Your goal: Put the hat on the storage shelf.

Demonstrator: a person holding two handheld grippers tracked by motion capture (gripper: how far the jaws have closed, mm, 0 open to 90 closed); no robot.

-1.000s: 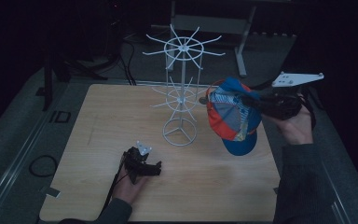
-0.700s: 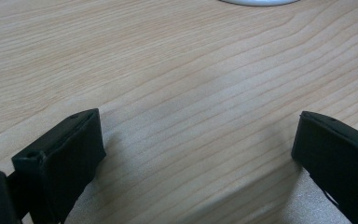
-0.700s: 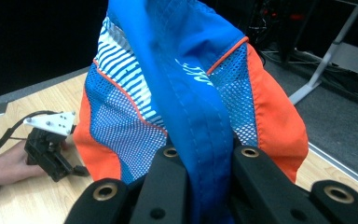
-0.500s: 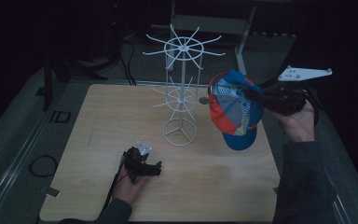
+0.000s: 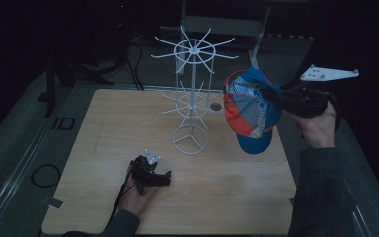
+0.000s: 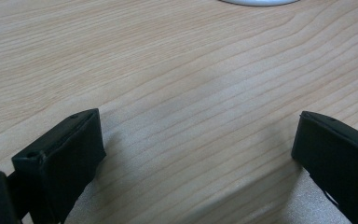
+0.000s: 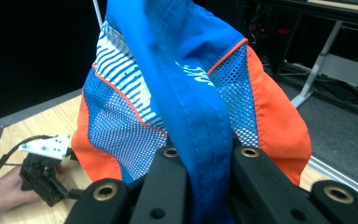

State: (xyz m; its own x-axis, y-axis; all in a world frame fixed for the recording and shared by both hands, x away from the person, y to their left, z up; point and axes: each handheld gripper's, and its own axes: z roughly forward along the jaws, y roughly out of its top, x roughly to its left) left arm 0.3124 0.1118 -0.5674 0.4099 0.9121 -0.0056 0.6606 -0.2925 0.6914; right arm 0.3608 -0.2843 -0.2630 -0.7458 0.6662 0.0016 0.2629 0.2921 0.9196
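Note:
A blue, orange and white-striped cap (image 5: 249, 111) hangs in the air just right of a white wire display rack (image 5: 192, 94) that stands on the wooden table (image 5: 103, 123). My right gripper (image 5: 269, 95) is shut on the cap's blue edge; in the right gripper view the jaws (image 7: 209, 158) pinch the blue band of the cap (image 7: 186, 93). My left gripper (image 5: 164, 177) rests on the table near the front, left of the rack's base. It is open with bare wood between its jaws (image 6: 196, 154).
The rack's round base (image 6: 256, 1) lies just beyond the left gripper. Its wire arms (image 5: 222, 54) stick out toward the cap at two heights. The table's right edge (image 5: 281, 148) runs under the cap. A dark floor with cables (image 5: 44, 175) surrounds the table.
My right gripper has lifted the cap slightly higher and a little to the right, beside the rack. The left gripper has stayed still on the table.

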